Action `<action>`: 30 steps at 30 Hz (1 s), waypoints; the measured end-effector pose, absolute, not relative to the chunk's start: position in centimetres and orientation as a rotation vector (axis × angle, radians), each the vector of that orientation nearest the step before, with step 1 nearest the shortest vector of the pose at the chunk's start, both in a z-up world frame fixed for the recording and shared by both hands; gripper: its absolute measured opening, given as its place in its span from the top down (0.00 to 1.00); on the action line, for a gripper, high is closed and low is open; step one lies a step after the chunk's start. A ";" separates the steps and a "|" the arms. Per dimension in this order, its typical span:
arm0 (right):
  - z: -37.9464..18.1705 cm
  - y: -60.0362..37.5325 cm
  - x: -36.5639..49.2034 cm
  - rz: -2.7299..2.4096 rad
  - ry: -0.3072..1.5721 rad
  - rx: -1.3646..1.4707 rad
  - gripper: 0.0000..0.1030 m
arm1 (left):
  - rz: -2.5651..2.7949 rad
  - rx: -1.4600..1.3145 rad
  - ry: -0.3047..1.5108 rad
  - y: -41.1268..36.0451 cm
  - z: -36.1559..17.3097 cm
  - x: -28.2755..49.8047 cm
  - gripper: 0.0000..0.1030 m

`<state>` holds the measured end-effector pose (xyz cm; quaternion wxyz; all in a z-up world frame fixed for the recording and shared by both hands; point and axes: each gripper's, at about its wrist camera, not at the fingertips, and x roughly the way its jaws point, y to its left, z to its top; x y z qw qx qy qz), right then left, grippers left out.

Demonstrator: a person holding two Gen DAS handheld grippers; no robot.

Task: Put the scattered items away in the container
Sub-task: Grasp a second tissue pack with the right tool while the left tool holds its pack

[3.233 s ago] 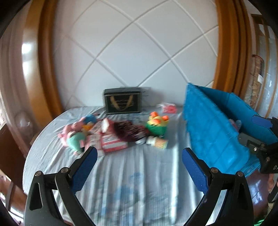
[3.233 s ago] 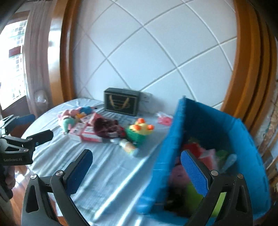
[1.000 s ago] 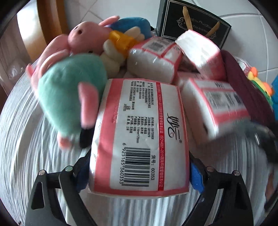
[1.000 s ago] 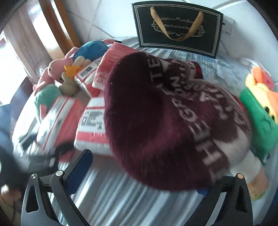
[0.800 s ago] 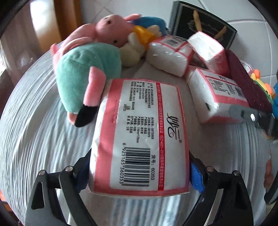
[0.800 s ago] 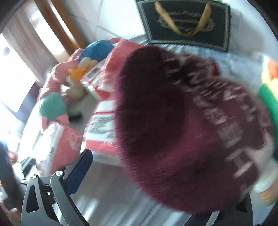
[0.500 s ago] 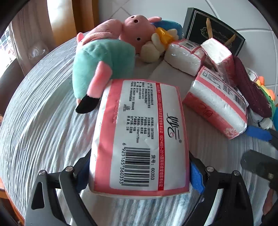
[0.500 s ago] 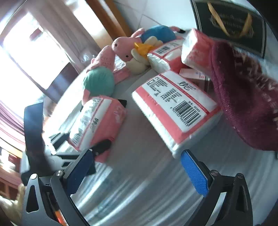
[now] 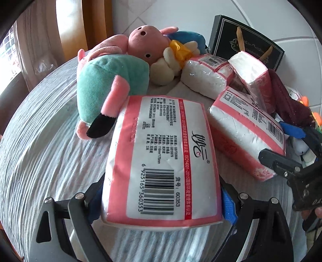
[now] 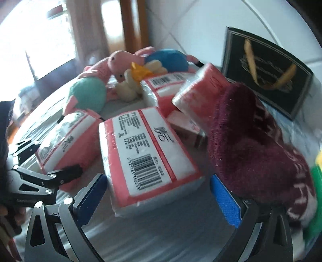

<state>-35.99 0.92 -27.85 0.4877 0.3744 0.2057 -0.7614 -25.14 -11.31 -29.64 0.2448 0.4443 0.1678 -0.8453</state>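
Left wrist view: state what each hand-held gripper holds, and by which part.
The left hand-held gripper clamps a tissue pack across its long sides, near the barcode end. The right hand-held gripper holds nothing; its open jaws straddle another tissue pack.

White tiled wall, wooden frame, bright window at left.

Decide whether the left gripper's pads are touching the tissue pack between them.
Touching. The left wrist view shows the tissue pack filling the left gripper, with both blue pads pressed against its sides.
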 end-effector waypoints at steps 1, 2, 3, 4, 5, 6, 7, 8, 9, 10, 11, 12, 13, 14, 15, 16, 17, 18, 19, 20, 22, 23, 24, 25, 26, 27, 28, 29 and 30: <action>-27.8 0.8 -35.9 -1.827 0.501 0.896 0.00 | -2.302 1.213 0.458 -11.4 -29.7 -25.2 0.10; -28.1 0.6 -35.9 -1.799 0.510 0.885 0.00 | -2.299 1.213 0.460 -11.4 -29.8 -25.3 0.10; -28.3 0.5 -35.7 -1.789 0.520 0.880 0.00 | -2.296 1.215 0.459 -11.5 -29.9 -25.2 0.10; -28.5 0.2 -35.8 -1.778 0.527 0.875 0.00 | -2.294 1.214 0.458 -11.5 -29.9 -25.3 0.10; -28.9 -0.2 -35.9 -1.762 0.529 0.876 0.00 | -2.292 1.212 0.458 -11.5 -29.9 -25.3 0.10; -29.1 -0.4 -35.9 -1.760 0.531 0.878 0.00 | -2.291 1.211 0.456 -11.5 -29.9 -25.0 0.10; -29.3 -0.6 -35.8 -1.760 0.534 0.884 0.00 | -2.286 1.207 0.454 -11.4 -29.8 -25.0 0.10; -29.4 -0.6 -35.6 -1.762 0.527 0.880 0.00 | -2.283 1.205 0.454 -11.4 -29.8 -25.0 0.10; -29.4 -0.6 -35.5 -1.768 0.518 0.877 0.00 | -2.282 1.203 0.455 -11.4 -29.8 -25.0 0.10; -29.4 -0.5 -35.6 -1.779 0.501 0.877 0.00 | -2.279 1.204 0.450 -11.4 -29.8 -25.0 0.10; -29.4 -0.5 -35.6 -1.788 0.488 0.881 0.00 | -2.278 1.207 0.443 -11.4 -29.8 -25.0 0.11; -29.4 -0.4 -35.5 -1.793 0.483 0.888 0.01 | -2.276 1.207 0.443 -11.4 -29.8 -25.0 0.11; -29.4 -0.4 -35.4 -1.803 0.485 0.892 0.03 | -2.271 1.207 0.443 -11.3 -29.7 -24.8 0.11; -29.2 -0.4 -35.1 -1.816 0.500 0.902 0.03 | -2.267 1.208 0.441 -11.2 -29.6 -24.6 0.11; -29.1 -0.4 -34.8 -1.825 0.510 0.909 0.03 | -2.267 1.209 0.440 -11.1 -29.5 -24.3 0.11; -29.0 -0.3 -34.5 -1.837 0.522 0.911 0.04 | -2.268 1.207 0.441 -10.9 -29.3 -24.0 0.11; -28.7 -0.1 -34.0 -1.852 0.540 0.907 0.04 | -2.271 1.200 0.439 -10.8 -28.9 -23.6 0.12; -28.3 0.1 -33.5 -1.863 0.554 0.899 0.04 | -2.275 1.193 0.434 -10.4 -28.5 -23.4 0.12; -27.8 0.4 -32.9 -1.875 0.564 0.889 0.04 | -2.281 1.184 0.426 -10.2 -28.0 -23.0 0.12; -27.0 0.9 -32.2 -1.889 0.567 0.877 0.05 | -2.288 1.172 0.418 -9.9 -27.3 -22.5 0.11; -25.9 1.5 -31.5 -1.908 0.560 0.863 0.05 | -2.301 1.152 0.406 -8.9 -26.0 -21.7 0.12; -25.0 2.0 -30.8 -1.921 0.553 0.856 0.06 | -2.307 1.144 0.399 -8.5 -25.3 -21.2 0.11; -24.5 2.2 -30.6 -1.930 0.548 0.854 0.06 | -2.313 1.140 0.394 -8.1 -24.7 -20.7 0.11; -23.8 2.7 -30.3 -1.942 0.539 0.854 0.06 | -2.319 1.133 0.391 -7.9 -23.8 -20.4 0.11; -23.0 3.1 -29.9 -1.955 0.527 0.860 0.07 | -2.329 1.121 0.387 -7.5 -22.7 -19.8 0.11; -22.2 3.5 -29.7 -1.963 0.517 0.866 0.07 | -2.339 1.110 0.383 -7.1 -21.8 -19.1 0.11; -21.2 4.1 -29.3 -1.972 0.505 0.868 0.07 | -2.347 1.102 0.379 -7.0 -21.1 -18.8 0.11; -20.3 4.7 -28.8 -1.982 0.497 0.862 0.07 | -2.360 1.088 0.368 -6.6 -20.0 -18.5 0.11; -19.6 5.1 -28.3 -1.992 0.495 0.853 0.07 | -2.370 1.080 0.359 -6.2 -19.3 -18.2 0.11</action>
